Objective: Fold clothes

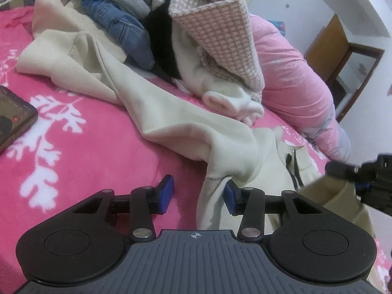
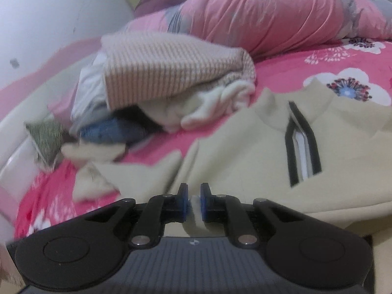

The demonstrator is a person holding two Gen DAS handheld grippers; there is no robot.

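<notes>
A cream zip-neck pullover (image 1: 171, 112) lies spread across the pink floral bed (image 1: 85, 147). Its black-trimmed zip (image 2: 301, 147) shows in the right wrist view. My left gripper (image 1: 199, 193) stands open low over the bed. A hanging fold of the pullover rests against its right pad (image 1: 230, 196), and its left pad (image 1: 166, 191) is clear of the cloth. My right gripper (image 2: 194, 199) is shut on a pinch of the pullover's (image 2: 245, 147) near edge. It also shows at the right edge of the left wrist view as the right gripper (image 1: 362, 178), holding up cloth.
A heap of clothes (image 1: 152, 24) lies behind the pullover: blue jeans (image 1: 122, 29), a pink checked garment (image 1: 220, 31), and black and grey pieces. A pink duvet (image 1: 294, 78) is bunched at the right. A dark flat case (image 1: 12, 117) lies at the left edge.
</notes>
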